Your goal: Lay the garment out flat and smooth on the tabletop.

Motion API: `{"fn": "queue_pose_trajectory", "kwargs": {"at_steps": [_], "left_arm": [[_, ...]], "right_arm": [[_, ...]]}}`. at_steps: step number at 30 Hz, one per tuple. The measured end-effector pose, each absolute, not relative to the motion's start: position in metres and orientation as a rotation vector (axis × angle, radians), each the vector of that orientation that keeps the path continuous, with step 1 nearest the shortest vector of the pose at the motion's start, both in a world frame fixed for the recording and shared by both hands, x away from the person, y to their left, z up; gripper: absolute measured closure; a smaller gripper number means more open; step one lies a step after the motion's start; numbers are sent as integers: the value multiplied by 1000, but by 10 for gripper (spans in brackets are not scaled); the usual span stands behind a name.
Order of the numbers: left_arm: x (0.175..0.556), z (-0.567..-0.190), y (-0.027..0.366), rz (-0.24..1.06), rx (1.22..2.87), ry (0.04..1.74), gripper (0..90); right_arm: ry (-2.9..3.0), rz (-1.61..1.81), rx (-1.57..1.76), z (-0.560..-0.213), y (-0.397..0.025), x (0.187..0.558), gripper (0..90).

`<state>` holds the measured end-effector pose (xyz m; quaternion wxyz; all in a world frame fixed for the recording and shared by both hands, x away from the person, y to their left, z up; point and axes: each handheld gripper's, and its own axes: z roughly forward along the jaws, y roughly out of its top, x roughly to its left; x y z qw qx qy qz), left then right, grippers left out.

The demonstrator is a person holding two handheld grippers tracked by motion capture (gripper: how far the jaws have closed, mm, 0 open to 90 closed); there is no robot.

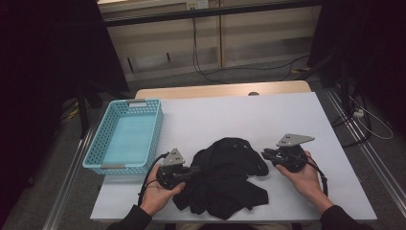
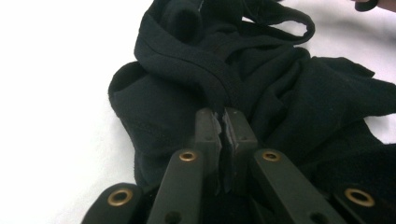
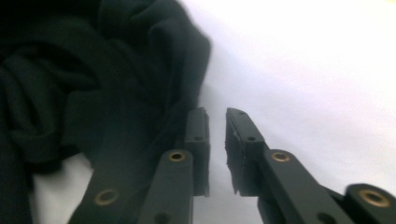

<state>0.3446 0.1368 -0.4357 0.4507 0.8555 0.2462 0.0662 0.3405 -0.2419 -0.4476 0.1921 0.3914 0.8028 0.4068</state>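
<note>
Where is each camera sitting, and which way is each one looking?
High view: above the person's side, looking forward and down on the white table, blue basket and black garment; both hands and forearms show.
Left gripper view: rides the left gripper, looking along its jaws, pinched together at a fold of the garment.
Right gripper view: rides the right gripper, jaws slightly apart beside the garment's edge.
All three share the garment.

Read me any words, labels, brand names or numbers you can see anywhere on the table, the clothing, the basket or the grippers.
None can be read.
The black garment shows no print or tag.
The blue basket has two small pale tabs on its rims, which look blank.
The left gripper and right gripper carry no markings.
The white table bears no text.
</note>
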Motion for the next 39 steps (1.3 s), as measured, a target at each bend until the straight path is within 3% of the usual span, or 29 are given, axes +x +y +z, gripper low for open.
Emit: {"fn": "queue_pose_trajectory", "kwargs": {"at_steps": [5, 13, 17, 25, 31, 39], "left_arm": [[345, -436, 137, 162, 2114, 610, 843], [345, -436, 137, 161, 2108, 616, 821], [345, -435, 137, 164, 2106, 617, 797], [349, -427, 139, 187, 2073, 621, 671], [365, -418, 141, 204, 1993, 704, 621], [369, -432, 116, 181, 2110, 666, 635]], "right_arm": [[2318, 1115, 1043, -454, -228, 343, 682], [2391, 1112, 997, -464, -208, 349, 627], [2397, 1128, 970, -465, -203, 349, 655], [2425, 1123, 938, -464, -197, 346, 842], [2383, 1158, 949, -456, -201, 344, 857], [2281, 1200, 986, -441, -216, 341, 858]]}}
